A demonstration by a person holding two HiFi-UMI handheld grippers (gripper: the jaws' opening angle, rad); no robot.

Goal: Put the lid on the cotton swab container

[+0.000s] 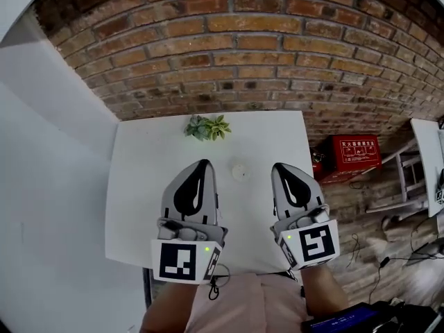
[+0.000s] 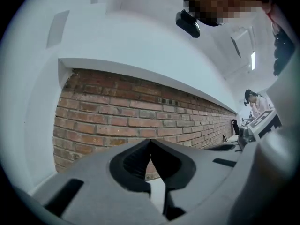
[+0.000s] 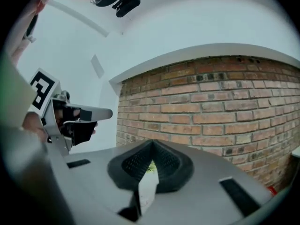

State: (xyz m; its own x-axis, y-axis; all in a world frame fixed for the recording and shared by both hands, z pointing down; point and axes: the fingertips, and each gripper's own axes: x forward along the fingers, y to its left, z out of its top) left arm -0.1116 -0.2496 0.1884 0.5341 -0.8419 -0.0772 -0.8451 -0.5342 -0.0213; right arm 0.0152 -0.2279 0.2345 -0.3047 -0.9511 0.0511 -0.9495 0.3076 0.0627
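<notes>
Head view: left gripper [image 1: 203, 164] and right gripper [image 1: 279, 167] flank the cotton swab container [image 1: 239, 171], both closed tight, empty; a careless sweep could topple it.

Round white item [image 1: 239, 171] too small to identify; red box [image 1: 355, 155] partly hidden behind table [image 1: 139, 186].

cotton swab container [image 1: 239, 171]: small, round, white, barely stands out against the white table [image 1: 139, 186]. Sits upright and on its own, just past table centre toward 12 o'clock. From above the top reads as a pale closed disc. Too small to tell if it's capped.
</notes>
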